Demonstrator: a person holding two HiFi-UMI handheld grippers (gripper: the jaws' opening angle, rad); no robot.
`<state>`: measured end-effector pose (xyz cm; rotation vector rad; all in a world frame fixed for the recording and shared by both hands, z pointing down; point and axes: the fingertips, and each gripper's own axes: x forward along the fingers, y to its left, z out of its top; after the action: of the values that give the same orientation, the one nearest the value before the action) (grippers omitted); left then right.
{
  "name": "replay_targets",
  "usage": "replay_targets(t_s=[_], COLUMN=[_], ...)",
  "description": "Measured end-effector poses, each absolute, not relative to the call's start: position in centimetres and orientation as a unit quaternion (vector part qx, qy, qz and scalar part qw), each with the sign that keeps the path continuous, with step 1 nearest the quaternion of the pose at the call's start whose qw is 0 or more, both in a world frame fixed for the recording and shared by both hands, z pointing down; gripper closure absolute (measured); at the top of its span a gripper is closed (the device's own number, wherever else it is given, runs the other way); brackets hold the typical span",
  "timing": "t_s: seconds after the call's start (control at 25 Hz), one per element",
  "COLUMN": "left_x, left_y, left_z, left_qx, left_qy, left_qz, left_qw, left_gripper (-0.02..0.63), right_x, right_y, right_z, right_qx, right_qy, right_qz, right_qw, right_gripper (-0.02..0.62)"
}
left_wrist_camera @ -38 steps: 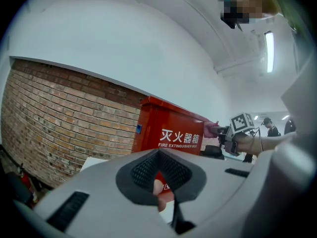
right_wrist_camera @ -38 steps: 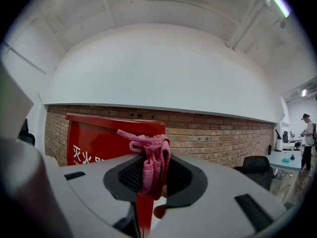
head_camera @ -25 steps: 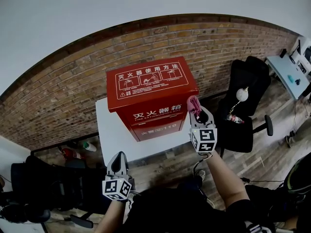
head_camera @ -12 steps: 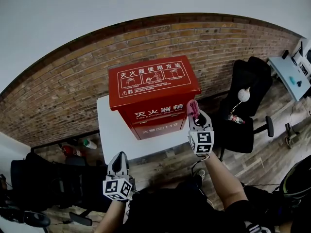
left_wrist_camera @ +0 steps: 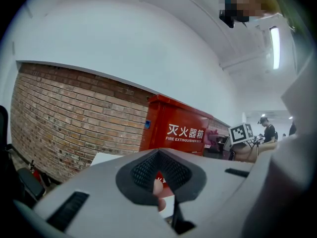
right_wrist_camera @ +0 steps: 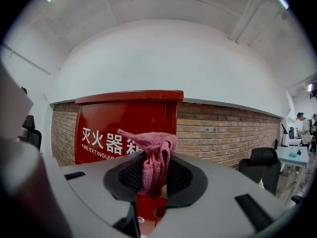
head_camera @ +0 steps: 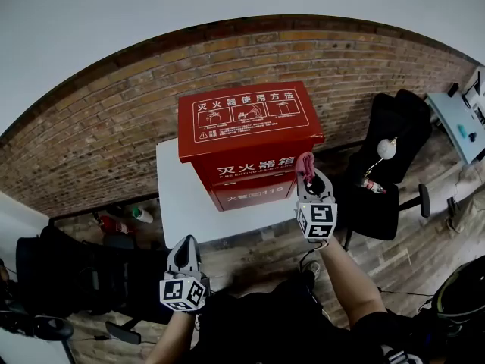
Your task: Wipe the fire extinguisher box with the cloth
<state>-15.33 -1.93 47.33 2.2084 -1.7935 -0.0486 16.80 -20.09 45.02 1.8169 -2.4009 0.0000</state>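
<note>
A red fire extinguisher box [head_camera: 246,146] with white lettering stands on a white table [head_camera: 178,203] against a brick wall. My right gripper [head_camera: 308,175] is shut on a pink cloth [head_camera: 305,163], held just off the box's front right corner. In the right gripper view the cloth [right_wrist_camera: 152,155] bunches up between the jaws with the box [right_wrist_camera: 124,123] close behind. My left gripper [head_camera: 183,258] hangs low, in front of the table and well short of the box, shut with nothing in it. The left gripper view shows the box [left_wrist_camera: 176,130] ahead.
Black office chairs stand at the right [head_camera: 386,154] and lower left [head_camera: 68,294]. A small red extinguisher [head_camera: 114,224] and a bottle lie on the floor left of the table. A light blue desk [head_camera: 458,120] is at far right. The floor is wooden.
The head view has shifted, so the box and table sit slightly further right and higher. The right gripper with the cloth stays by the box's front right corner. The left gripper has barely moved.
</note>
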Motion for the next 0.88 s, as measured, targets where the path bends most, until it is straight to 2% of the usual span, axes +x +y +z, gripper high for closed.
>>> replay_targets(t_s=[0.88], left_x=[-16.3], left_y=[-0.7], left_z=[47.6], left_qx=[0.759], left_qy=[-0.633], left_qz=[-0.027], left_qw=[0.152], left_gripper=[0.583], right_x=[11.7], right_y=[-19.2], right_z=[44.9], right_qx=[0.561], right_qy=[-0.825], right_qz=[-0.005], right_qw=[0.064], right_gripper=[0.495])
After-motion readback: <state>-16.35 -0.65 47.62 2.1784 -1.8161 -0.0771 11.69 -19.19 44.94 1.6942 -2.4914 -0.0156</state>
